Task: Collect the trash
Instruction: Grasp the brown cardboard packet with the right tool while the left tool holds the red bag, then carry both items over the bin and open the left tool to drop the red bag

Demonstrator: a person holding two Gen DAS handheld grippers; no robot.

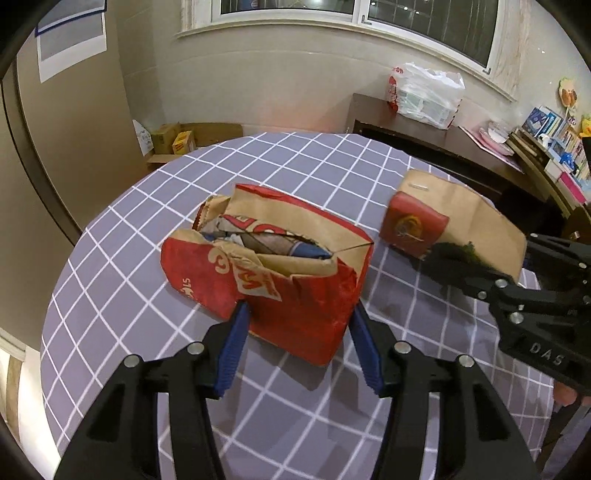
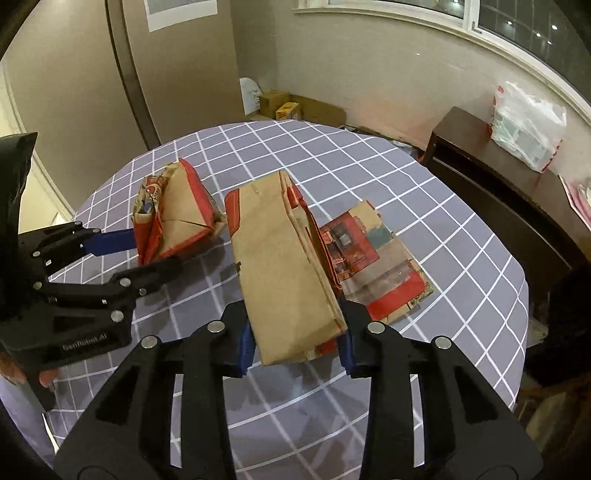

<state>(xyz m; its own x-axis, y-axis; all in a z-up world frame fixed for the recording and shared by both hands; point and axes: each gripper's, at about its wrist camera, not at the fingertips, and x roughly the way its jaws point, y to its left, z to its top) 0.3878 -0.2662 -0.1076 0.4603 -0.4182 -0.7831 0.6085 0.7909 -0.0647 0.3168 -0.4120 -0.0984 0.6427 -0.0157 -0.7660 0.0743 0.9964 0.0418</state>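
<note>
The round table [image 1: 110,280], under a grey-violet cloth with a white grid, fills both views. Beyond it at 11 o'clock in the left wrist view, cardboard boxes [image 1: 184,138] sit on the floor against a beige wall below a window sill [image 1: 332,31]. At 1 o'clock a dark wooden sideboard [image 1: 424,136] carries a white plastic bag [image 1: 424,94], with books and small items further along at 3 o'clock.

The left gripper [image 1: 297,314] stands spread on either side of the near corner of the red and brown paper bag [image 1: 266,266], its blue pads touching the paper at both sides; this torn-open bag, stuffed with crumpled wrappers, rests on the cloth near the table's centre. Its white lettering is folded and only fragments show.

The right gripper [image 2: 295,338] pinches the near end of a brown folded paper bag [image 2: 284,266], tilted up at 12 o'clock. Beside it at 2 o'clock a printed red paper sheet [image 2: 373,266] lies flat on the cloth.

The right gripper's body reads "DAS" in the left wrist view; the left gripper's label in the right wrist view is too blurred to read
</note>
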